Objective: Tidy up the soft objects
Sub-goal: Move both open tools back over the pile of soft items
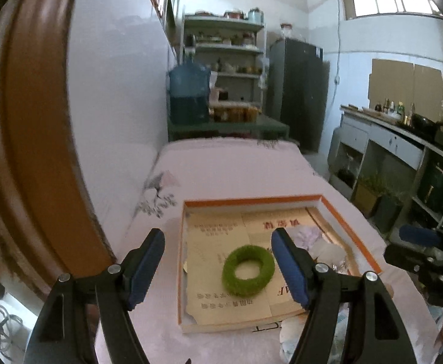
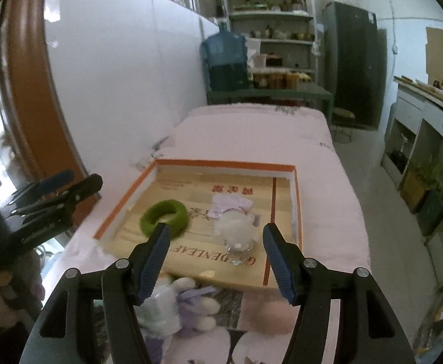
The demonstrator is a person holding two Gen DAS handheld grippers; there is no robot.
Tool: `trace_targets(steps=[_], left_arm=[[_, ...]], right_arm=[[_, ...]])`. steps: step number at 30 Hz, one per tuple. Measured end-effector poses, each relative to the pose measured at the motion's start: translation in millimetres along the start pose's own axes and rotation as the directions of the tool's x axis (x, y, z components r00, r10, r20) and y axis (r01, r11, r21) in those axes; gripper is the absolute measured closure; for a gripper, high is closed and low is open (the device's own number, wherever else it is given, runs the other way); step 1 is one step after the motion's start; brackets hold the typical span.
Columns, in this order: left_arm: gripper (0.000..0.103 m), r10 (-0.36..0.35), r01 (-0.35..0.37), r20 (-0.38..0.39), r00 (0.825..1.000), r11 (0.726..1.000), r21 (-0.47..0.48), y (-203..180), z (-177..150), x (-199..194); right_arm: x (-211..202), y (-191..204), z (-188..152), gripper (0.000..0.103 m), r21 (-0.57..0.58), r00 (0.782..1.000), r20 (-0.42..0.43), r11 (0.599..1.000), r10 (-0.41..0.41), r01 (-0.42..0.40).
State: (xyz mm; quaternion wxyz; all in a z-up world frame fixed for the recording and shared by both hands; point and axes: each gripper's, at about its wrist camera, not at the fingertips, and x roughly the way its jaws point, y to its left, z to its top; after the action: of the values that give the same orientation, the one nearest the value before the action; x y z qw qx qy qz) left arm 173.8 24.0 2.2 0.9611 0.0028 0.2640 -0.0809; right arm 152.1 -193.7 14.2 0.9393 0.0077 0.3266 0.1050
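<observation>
A shallow cardboard box with an orange rim (image 1: 251, 199) (image 2: 227, 163) lies on a pink bed. Inside it rest a fuzzy green ring (image 1: 248, 270) (image 2: 164, 215) and a white plush toy (image 2: 235, 227) with lilac cloth at its top; the left wrist view shows only part of the toy (image 1: 327, 248). My left gripper (image 1: 217, 233) hovers open above the box's near left part, with nothing between its fingers. My right gripper (image 2: 216, 229) is also open and empty, above the box's near edge. A lilac and mint plush rabbit (image 2: 176, 303) lies on the bed in front of the box.
A pink bedspread (image 2: 251, 133) covers the bed, with a white wall (image 2: 124, 75) along its left. A brown curved bed frame (image 1: 24, 121) stands near left. A pale pink round item (image 2: 270, 309) lies by the rabbit. Shelves, a water jug (image 1: 188, 91) and a fridge stand beyond.
</observation>
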Motion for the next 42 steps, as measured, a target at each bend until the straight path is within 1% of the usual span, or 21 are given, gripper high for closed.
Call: trace_targets(steps=[4,6,10,13,16,20,22,28,31,42], left_arm=[[0.031,0.020,-0.021,0.051,0.998,1.000,0.010,-2,3,-24],[0.031,0.025,-0.026,0.093,0.995,1.000,0.011,-4,3,-41],[0.031,0.047,-0.050,0.144,0.988,0.999,0.015,-8,4,-66],[0.031,0.056,-0.061,0.145,0.988,0.998,0.031,-13,2,-75],[0.031,0.051,-0.058,0.142,0.989,0.997,0.045,-17,-2,-83],[0.031,0.006,-0.009,0.121,0.993,1.000,0.025,-18,-8,-93],[0.031,0.000,-0.001,0.112,0.994,1.000,0.013,-18,-11,-96],[0.031,-0.001,0.000,0.100,0.995,1.000,0.005,-20,-22,-108],[0.031,-0.014,0.015,0.091,0.996,1.000,-0.004,-21,-28,-115],[0.031,-0.026,0.026,0.092,0.995,1.000,-0.008,-23,-52,-140]], right_arm=[[-32,9,-6,0.038,-0.012,0.999,0.050,1.000,0.016,-0.015],[-44,15,-11,0.038,-0.018,0.997,0.066,1.000,0.027,-0.025],[-63,26,-21,0.038,-0.032,0.996,0.077,0.998,0.050,-0.047],[-75,33,-28,0.038,-0.040,0.995,0.088,0.998,0.053,-0.049],[-85,36,-35,0.038,-0.034,0.994,0.099,0.998,0.052,-0.049],[-91,38,-41,0.038,-0.018,0.993,0.095,0.998,0.068,-0.067],[-95,41,-45,0.038,-0.018,0.993,0.095,0.998,0.063,-0.062],[-104,44,-54,0.038,-0.005,0.994,0.087,0.998,0.065,-0.065],[-110,46,-59,0.038,-0.012,0.995,0.089,0.999,0.053,-0.052],[-116,51,-79,0.038,-0.011,0.996,0.064,0.998,0.068,-0.067]])
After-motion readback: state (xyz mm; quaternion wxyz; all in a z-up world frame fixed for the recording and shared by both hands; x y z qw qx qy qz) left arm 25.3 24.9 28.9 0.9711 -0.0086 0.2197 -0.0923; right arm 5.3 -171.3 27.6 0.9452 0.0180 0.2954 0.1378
